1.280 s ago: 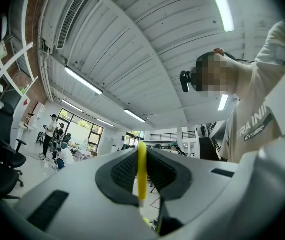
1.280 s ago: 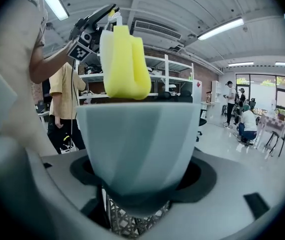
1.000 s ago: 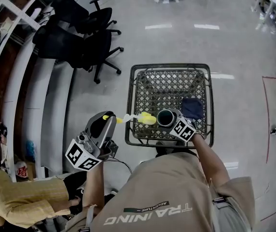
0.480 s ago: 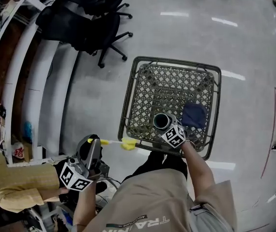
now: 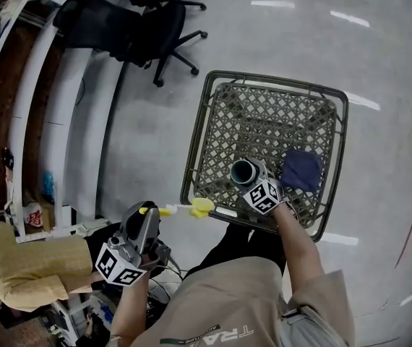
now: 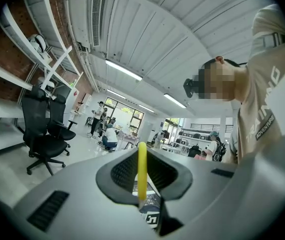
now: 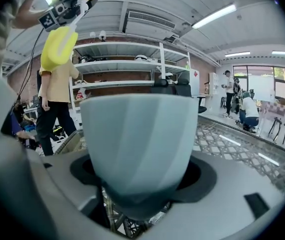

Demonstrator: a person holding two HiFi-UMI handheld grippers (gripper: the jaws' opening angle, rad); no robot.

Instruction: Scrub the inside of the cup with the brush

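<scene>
The brush (image 5: pixel 200 207) and the cup (image 5: pixel 243 172) were apart, and no scrubbing was under way.
The left hand-held gripper (image 5: pixel 146 217) was clamped on the yellow handle of the brush, whose head hung just outside the near rim of the mesh worktop (image 5: pixel 213 85). The right hand-held gripper (image 5: pixel 256 183) was closed round the cup, mouth turned upward over the mesh (a blue cloth (image 5: pixel 301 170) lay just beside). The head would likely need lining up over the mouth before going in, with the cup gripped firmly against the twisting.

Seemingly clamped in hand-held gripper (image 6: pixel 142 186): brush handle (image 6: pixel 142 159).
</scene>
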